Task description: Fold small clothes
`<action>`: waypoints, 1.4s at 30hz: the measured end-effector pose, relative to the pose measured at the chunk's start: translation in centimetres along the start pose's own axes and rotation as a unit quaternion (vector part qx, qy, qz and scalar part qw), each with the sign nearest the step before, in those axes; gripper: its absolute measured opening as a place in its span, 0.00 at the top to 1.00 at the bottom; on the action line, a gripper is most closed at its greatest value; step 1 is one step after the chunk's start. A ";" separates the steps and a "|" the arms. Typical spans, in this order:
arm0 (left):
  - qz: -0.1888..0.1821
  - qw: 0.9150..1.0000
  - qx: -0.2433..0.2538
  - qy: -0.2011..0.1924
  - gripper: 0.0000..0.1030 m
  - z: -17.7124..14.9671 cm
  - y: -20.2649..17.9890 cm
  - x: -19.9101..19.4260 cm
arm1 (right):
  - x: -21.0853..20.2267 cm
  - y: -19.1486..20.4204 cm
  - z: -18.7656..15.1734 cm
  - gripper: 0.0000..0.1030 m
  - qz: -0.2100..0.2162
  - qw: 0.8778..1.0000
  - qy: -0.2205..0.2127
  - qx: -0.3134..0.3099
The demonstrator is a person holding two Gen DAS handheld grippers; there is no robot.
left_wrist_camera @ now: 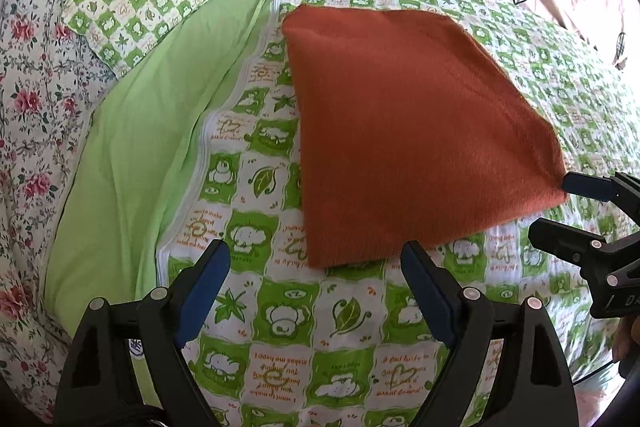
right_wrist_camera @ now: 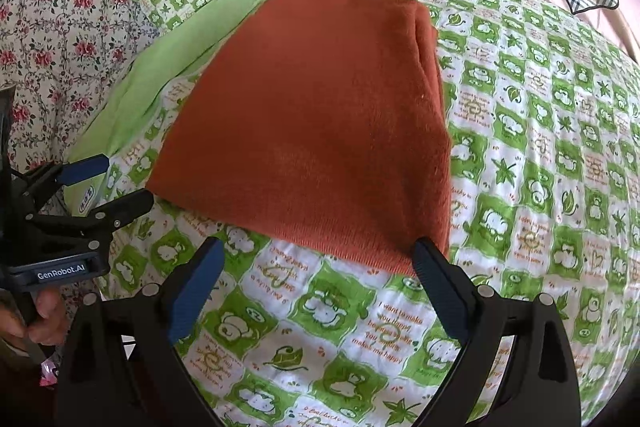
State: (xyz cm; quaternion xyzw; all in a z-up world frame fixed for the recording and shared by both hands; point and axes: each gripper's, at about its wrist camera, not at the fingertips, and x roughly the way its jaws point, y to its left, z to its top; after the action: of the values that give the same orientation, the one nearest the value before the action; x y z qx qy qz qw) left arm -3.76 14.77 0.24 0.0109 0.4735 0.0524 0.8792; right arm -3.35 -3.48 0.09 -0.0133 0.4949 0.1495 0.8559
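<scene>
Fuzzy rust-orange folded cloth (left_wrist_camera: 416, 131) lies square; both grippers' fingers (left_wrist_camera: 208, 283) spread wide, empty.

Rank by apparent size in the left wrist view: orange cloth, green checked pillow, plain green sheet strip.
1. Orange cloth, largest.
2. Green sheet strip, though partly tucked under the quilt.
3. Checked pillow, smallest, but farthest from the camera, so its true size is unsure.

A folded rust cloth (right_wrist_camera: 312, 123) lies just ahead of the right claw (right_wrist_camera: 316, 283). Its jaws stand wide apart. The left claw (right_wrist_camera: 116, 183) sits off to the left.
</scene>
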 end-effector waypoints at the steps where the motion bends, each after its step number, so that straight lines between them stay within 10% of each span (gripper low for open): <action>1: 0.001 1.000 0.000 -0.001 0.15 0.1 -0.1 0.0 | 0.0 -0.1 0.1 0.08 0.000 1.000 0.000 0.000; 42: 0.012 1.000 0.003 -0.004 0.14 0.9 -0.6 0.2 | -0.3 -0.3 1.7 0.06 0.005 1.000 -0.006 -0.010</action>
State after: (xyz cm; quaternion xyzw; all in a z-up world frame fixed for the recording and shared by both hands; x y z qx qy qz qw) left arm -2.87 14.22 0.58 0.0193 0.4700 0.0618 0.8803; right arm -1.93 -3.57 1.20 -0.0186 0.4880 0.1592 0.8580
